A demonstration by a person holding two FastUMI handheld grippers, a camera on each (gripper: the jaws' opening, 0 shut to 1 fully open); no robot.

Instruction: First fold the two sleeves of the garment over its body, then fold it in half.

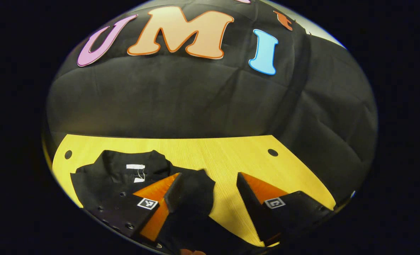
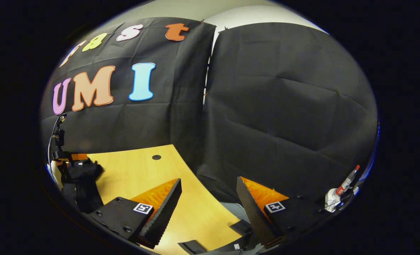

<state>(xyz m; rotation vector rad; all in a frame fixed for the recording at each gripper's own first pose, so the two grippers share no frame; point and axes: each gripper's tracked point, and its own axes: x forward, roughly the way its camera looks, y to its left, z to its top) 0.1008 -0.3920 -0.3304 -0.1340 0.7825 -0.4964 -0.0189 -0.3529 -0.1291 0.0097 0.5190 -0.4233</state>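
Observation:
In the left gripper view a black garment (image 1: 114, 177) with a collar and a white neck label lies flat on the yellow wooden table (image 1: 210, 152), at the lower left. One rounded sleeve (image 1: 197, 191) sticks out to the right. My left gripper (image 1: 208, 177) is open just above it, one finger beside the sleeve and the other over bare wood. In the right gripper view my right gripper (image 2: 208, 181) is open and holds nothing, over the table's right edge. Far to its left lies the dark garment (image 2: 82, 184), with the other gripper (image 2: 70, 157) above it.
The table has a round hole near each back corner (image 1: 273, 152) (image 1: 68, 154) and a curved right edge (image 2: 195, 177). Black booth cloth hangs close behind it. Off the table to the right stands a red-capped bottle (image 2: 344, 186). Dark objects (image 2: 241, 226) lie on the floor below.

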